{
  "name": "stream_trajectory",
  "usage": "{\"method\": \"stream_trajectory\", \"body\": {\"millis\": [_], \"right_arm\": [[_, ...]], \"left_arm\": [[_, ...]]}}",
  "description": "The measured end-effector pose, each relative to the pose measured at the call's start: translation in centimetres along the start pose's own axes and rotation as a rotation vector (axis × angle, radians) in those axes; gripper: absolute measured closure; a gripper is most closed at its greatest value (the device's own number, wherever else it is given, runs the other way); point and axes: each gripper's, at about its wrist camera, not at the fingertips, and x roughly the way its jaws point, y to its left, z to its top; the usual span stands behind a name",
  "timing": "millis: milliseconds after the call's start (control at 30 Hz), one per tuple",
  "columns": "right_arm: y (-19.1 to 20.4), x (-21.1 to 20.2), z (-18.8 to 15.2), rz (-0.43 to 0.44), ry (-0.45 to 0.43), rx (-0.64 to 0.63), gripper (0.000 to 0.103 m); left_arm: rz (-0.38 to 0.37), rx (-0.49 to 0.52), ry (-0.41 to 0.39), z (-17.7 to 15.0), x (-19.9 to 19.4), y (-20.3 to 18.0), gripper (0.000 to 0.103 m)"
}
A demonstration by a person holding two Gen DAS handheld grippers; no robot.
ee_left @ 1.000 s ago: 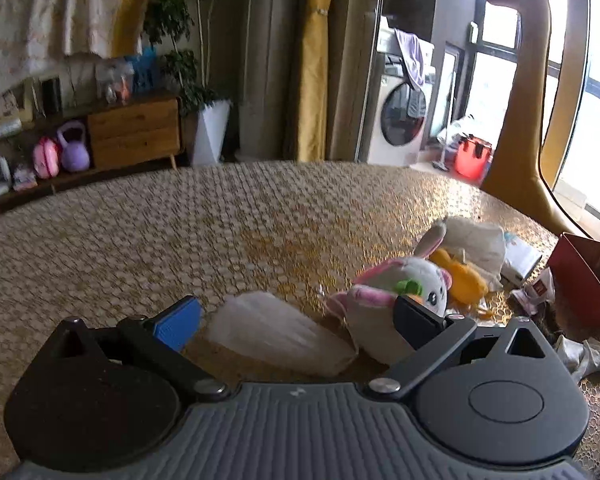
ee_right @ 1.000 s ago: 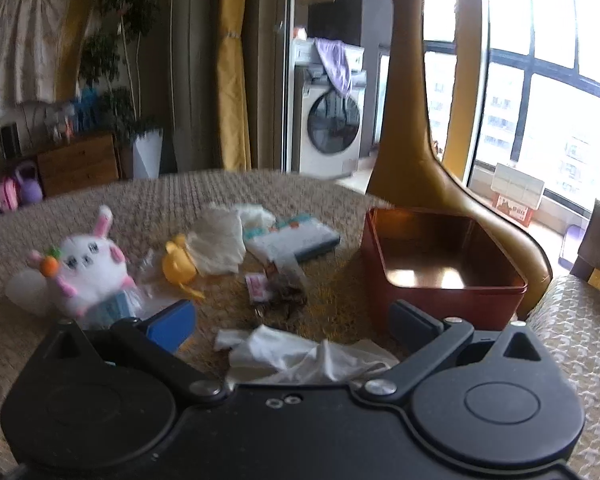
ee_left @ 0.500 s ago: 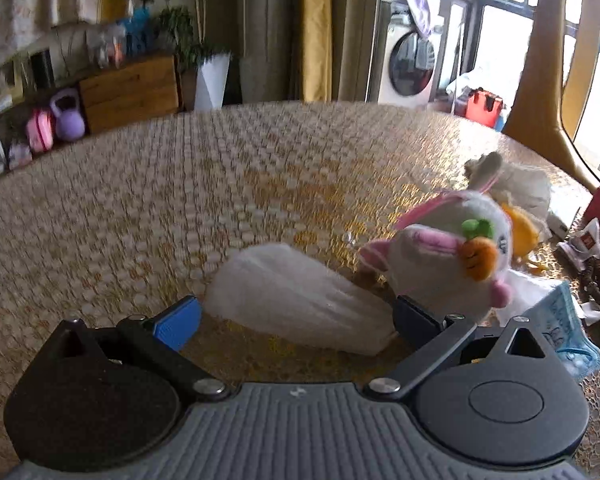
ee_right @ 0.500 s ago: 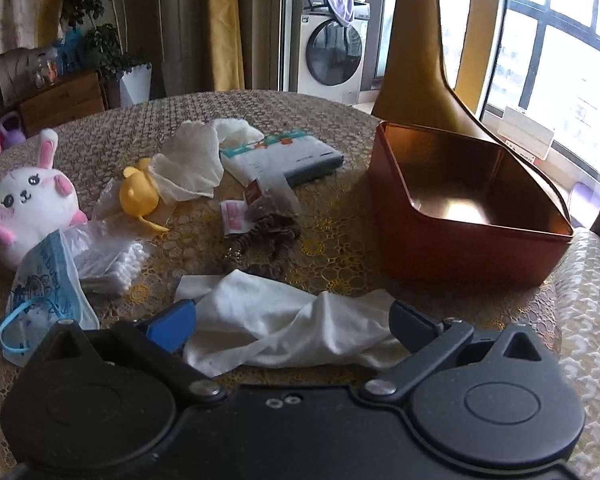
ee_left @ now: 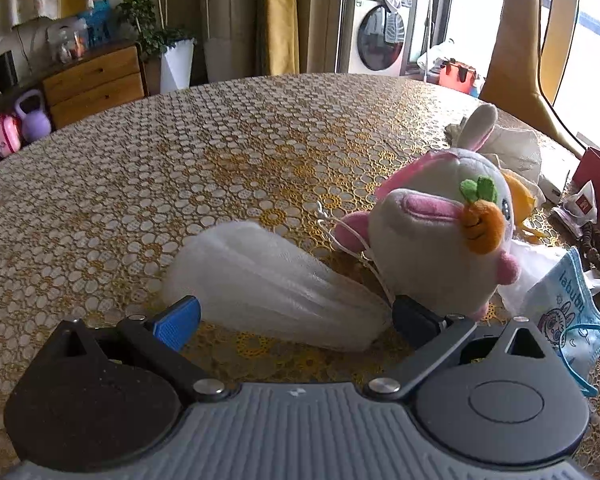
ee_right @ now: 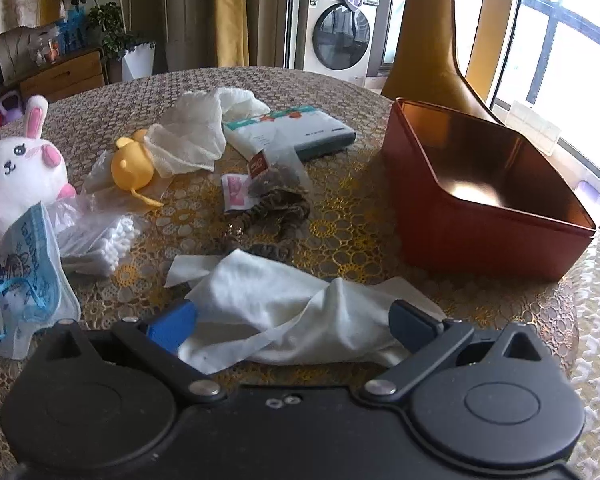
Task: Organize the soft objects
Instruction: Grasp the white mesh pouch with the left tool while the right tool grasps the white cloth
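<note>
Left wrist view: left gripper (ee_left: 296, 318) spread wide, straddling a white fluffy pouch (ee_left: 268, 284) on the table (ee_left: 180, 168); plush rabbit (ee_left: 440, 232) at 2 o'clock.

Right wrist view: right gripper (ee_right: 294, 326) spread, white cloth (ee_right: 284, 308) between its fingers; red tin (ee_right: 480, 184) at 1 o'clock, face mask (ee_right: 24, 280) at 9.

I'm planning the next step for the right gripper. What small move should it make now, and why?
Probably close the right gripper on the crumpled white cloth. Its jaws stand open with the cloth lying between them on the table, so a grasp looks ready. The open red tin sits just beyond to the right, apparently empty, a likely place to drop it afterwards.
</note>
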Motion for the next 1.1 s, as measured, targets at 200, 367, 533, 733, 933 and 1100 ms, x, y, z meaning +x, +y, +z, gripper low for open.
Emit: {"method": "stream_trajectory", "body": {"millis": [200, 367, 533, 733, 933, 1100], "right_arm": [[0.0, 0.6, -0.2, 0.000, 0.016, 0.012, 0.000], [0.0, 0.8, -0.3, 0.002, 0.016, 0.012, 0.006], [0.0, 0.5, -0.4, 0.010, 0.013, 0.021, 0.021], [-0.1, -0.1, -0.4, -0.011, -0.001, 0.022, 0.058], [-1.5, -0.8, -0.5, -0.001, -0.011, 0.054, 0.091], [-2.5, -2.5, -0.1, 0.016, -0.064, 0.081, 0.095]], "left_arm": [[-0.002, -0.030, 0.023, 0.0, 0.7, 0.8, 0.002], [0.003, -0.015, 0.022, 0.2, 0.9, 0.6, 0.016], [0.018, -0.013, 0.019, 0.5, 0.7, 0.5, 0.035], [0.012, -0.043, 0.022, 0.9, 0.6, 1.0, 0.072], [0.038, -0.049, 0.020, 1.1, 0.1, 1.4, 0.087], [0.050, -0.058, -0.001, 1.3, -1.3, 1.8, 0.090]]}}
